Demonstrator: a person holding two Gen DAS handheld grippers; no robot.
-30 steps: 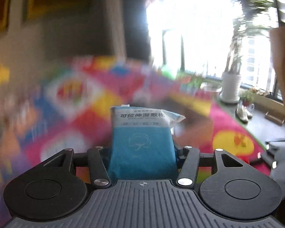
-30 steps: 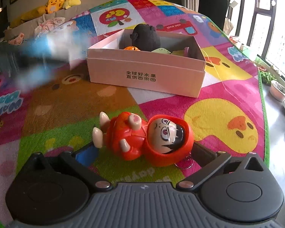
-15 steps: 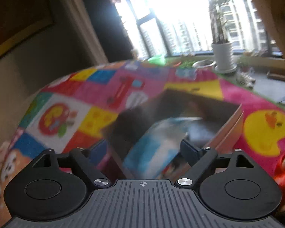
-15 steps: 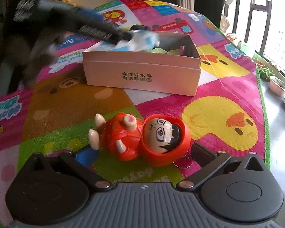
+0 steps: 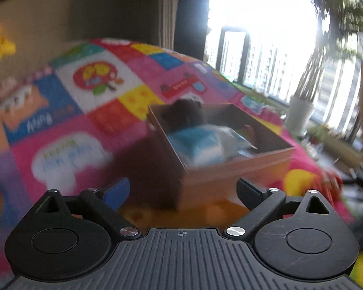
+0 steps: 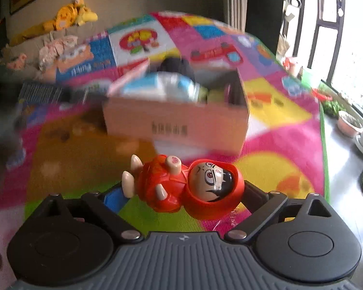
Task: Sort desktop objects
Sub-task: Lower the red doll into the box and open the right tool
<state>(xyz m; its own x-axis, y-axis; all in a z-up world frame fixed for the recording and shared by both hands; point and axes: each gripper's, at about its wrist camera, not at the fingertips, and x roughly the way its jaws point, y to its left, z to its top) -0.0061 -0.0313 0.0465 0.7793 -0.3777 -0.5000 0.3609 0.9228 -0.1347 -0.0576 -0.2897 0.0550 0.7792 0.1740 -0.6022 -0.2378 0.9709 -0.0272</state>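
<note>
My left gripper (image 5: 182, 188) hangs just before the pink cardboard box (image 5: 230, 178), its jaws opening with nothing between them. The blue-and-white wipes packet (image 5: 196, 145) lies inside the box, next to a black plush toy (image 5: 184, 113). In the right wrist view the red hooded doll (image 6: 188, 188) lies crosswise between the fingers of my right gripper (image 6: 182, 195), whose jaws are closing on it. The doll is sharp while the mat behind it blurs. The box (image 6: 176, 123) stands beyond the doll, with the packet (image 6: 157, 84) showing over its rim.
A colourful patchwork play mat (image 6: 278, 111) covers the floor. Plush toys (image 6: 67, 17) lie along the far wall. A white plant pot (image 5: 300, 116) and small pots (image 6: 349, 123) stand by the window on the right, past the mat's edge.
The left gripper carried the packet over the box, opened and let it drop in, then drew back. The right gripper has closed on the red doll and risen a little.
</note>
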